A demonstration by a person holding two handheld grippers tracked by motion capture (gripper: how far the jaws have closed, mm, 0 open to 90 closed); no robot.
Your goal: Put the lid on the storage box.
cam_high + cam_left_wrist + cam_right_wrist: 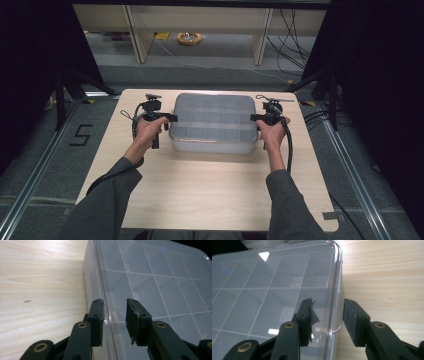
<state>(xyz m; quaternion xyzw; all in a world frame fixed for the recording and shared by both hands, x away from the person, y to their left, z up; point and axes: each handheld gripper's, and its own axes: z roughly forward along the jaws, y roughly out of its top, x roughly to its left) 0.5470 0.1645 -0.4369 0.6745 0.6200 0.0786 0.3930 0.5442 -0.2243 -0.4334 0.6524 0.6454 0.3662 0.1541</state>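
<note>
Sleeves: grey, at the near edge of the surface (210, 195).
Box (212, 122): clear, lidded, mid-surface.
Left tool (114, 315): jaws straddle the box's left rim, gap visible.
Right tool (327, 315): jaws straddle the right rim, unclamped.

Grey long sleeves (107, 195) on both arms. Left tongs (165, 119) & right tongs (256, 118): black, w/ black cables (289, 145) trailing back. Jaws black w/ brass rivets (82, 325), small screws; dark pads (132, 320) worn, frayed at edges.
</note>
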